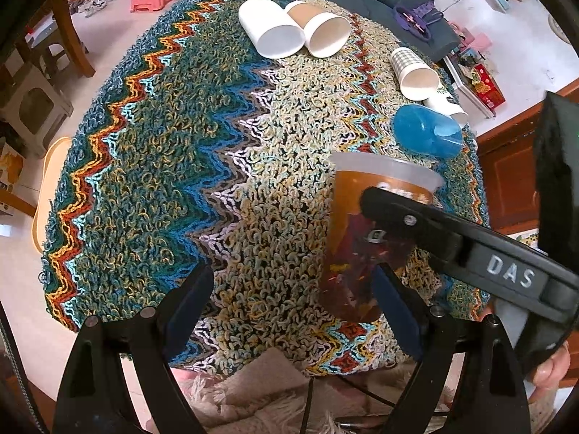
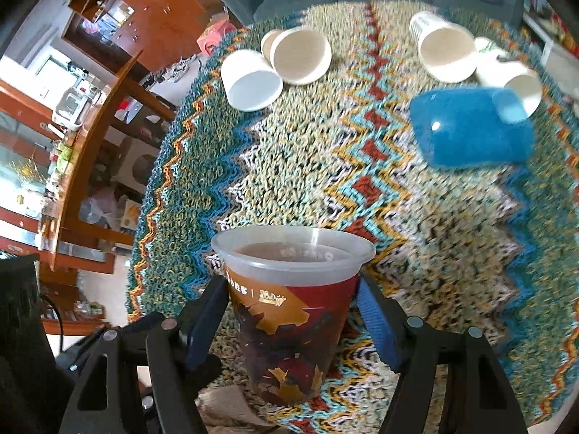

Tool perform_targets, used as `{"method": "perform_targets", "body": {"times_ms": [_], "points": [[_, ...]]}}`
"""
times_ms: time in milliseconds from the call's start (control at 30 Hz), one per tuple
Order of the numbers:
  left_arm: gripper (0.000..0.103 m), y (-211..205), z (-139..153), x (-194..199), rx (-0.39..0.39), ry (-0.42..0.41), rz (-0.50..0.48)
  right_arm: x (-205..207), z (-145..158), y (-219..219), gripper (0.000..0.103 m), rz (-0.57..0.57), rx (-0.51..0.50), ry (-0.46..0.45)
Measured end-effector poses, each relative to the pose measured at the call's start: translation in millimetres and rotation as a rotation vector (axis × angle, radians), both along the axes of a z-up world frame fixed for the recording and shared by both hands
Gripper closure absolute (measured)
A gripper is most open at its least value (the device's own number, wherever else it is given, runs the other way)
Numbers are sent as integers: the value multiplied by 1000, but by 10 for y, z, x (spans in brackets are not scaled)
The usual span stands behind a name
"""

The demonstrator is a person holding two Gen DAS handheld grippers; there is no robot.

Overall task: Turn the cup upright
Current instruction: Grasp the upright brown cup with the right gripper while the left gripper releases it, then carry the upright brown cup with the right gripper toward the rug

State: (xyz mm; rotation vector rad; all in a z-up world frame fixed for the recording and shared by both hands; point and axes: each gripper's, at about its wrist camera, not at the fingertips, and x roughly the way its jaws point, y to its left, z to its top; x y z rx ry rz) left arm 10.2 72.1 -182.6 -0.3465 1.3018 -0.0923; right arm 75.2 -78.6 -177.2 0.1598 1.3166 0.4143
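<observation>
Living room, dark sofa along the top of both views; round desk under a shaggy zigzag-knit cloth (image 1: 173,166) in teal, orange and cream.

Task thing: translucent plastic cup with a red-and-gold printed sleeve (image 2: 289,311), lower centre of the right wrist view, mouth up, looks upright or nearly so. Whether its base touches the cloth I cannot tell.

Right gripper (image 2: 293,311): jaws around the cup, left pad against the sleeve just below the rim, right pad close beside it with perhaps a sliver of gap. So gripping or just letting go; I cannot tell which. Left gripper (image 1: 289,307): jaws spread wide, holding nothing, lower middle of its view, cup just right of it.

Judgement: flip is basically done, this is the set-down. Get the base flat on the cloth before opening; shaggy pile is soft, so the cup may rock. Open slowly, back straight out, don't clip the rim.

Still on their sides, upper part of frame: plain white paper cup (image 1: 269,29), kraft-brown paper cup (image 1: 322,30), checked paper cup (image 1: 412,72), blue plastic cup (image 1: 427,137).
</observation>
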Motion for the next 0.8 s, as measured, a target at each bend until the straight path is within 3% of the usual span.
{"method": "perform_targets", "body": {"times_ms": [333,600,800], "points": [[12,-64,27,21,57,-25,-10,-125,289,-141,31,-29,-111,-211],[12,-92,41,56,85,-50,2,-258,372,-339,31,-104,-182,-449],[13,-142,31,74,85,-54,0,-354,209,-509,31,-128,-141,-488]]}}
